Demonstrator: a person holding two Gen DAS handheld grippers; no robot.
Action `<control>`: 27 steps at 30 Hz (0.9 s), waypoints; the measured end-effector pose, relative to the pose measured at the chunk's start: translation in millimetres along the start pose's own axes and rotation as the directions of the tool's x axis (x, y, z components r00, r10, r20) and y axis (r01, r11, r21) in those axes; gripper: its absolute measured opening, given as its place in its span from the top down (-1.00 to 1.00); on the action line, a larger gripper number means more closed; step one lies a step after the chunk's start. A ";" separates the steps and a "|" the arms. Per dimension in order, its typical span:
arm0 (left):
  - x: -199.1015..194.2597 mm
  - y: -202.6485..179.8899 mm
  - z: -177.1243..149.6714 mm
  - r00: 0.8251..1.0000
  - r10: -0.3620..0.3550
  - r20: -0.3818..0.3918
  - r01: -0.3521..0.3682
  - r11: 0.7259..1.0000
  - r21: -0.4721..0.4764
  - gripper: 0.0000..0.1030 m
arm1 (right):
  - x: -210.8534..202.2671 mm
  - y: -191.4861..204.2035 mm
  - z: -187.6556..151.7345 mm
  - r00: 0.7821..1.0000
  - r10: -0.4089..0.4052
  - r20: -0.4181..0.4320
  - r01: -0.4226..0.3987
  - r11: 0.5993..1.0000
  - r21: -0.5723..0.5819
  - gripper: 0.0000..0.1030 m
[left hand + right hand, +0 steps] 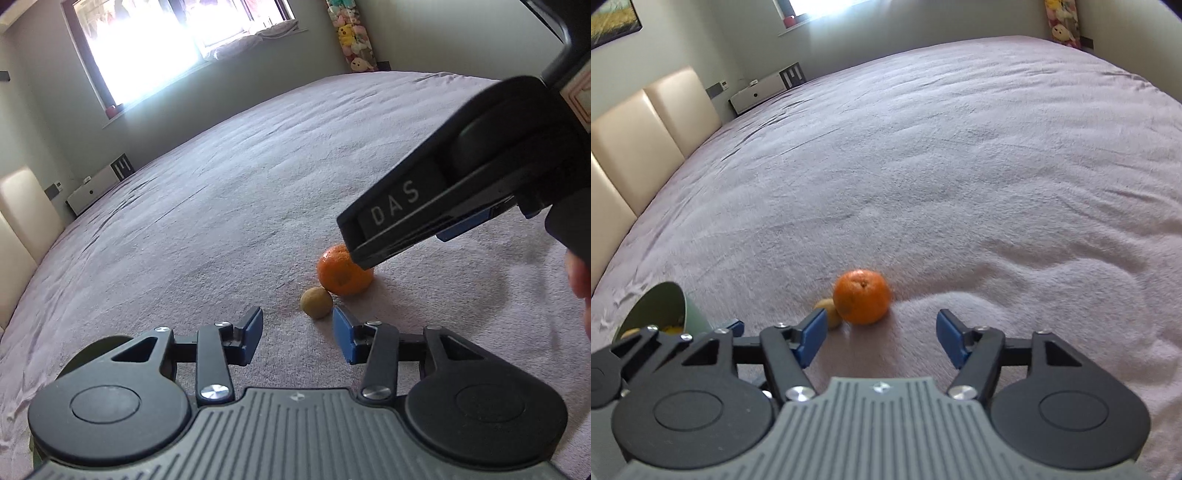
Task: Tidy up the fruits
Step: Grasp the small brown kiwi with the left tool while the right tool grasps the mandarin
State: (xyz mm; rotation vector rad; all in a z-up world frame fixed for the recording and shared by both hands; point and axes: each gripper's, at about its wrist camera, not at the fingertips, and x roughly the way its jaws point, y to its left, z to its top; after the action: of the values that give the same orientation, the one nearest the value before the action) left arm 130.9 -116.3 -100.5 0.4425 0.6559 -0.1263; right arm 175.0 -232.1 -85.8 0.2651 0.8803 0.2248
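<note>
Orange (861, 296) and small tan fruit (827, 313) lie touching on the lilac bedspread (960, 166). Right wrist view alone shows a tilted green cup (661, 306) at lower left with yellowish fruit inside; left wrist view alone shows the right gripper's body overhanging the orange. Left gripper (297, 334): jaws apart, empty, tan fruit just ahead of the right-hand pad. Right gripper (881, 338): jaws apart, empty, orange just beyond the gap, nearer the left-hand pad.

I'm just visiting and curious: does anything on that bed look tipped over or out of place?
Yes. The green cup looks tilted, its mouth showing yellowish fruit inside. An orange and a small brownish fruit lie loose on the blanket, touching.
</note>
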 end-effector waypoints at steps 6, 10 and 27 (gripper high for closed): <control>18.7 0.3 1.3 1.000 -0.025 -0.008 0.025 1.000 -0.009 0.15 | 15.1 -8.1 3.0 0.999 0.031 -0.016 -0.030 0.998 0.056 -0.10; 28.8 3.5 3.6 0.999 -0.046 -0.005 0.046 0.998 -0.036 0.17 | 24.2 -10.5 5.2 0.997 0.069 -0.030 -0.066 0.994 0.087 0.03; 53.6 4.5 1.7 0.995 -0.089 -0.032 0.088 0.995 -0.039 0.25 | 52.1 -11.9 8.9 0.990 0.130 -0.054 -0.121 0.980 0.156 0.03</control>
State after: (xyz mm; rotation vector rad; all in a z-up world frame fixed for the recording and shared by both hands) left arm 175.2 -111.7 -130.7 0.3796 0.7106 -0.1905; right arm 215.2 -228.8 -122.0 0.4585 0.9463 0.2851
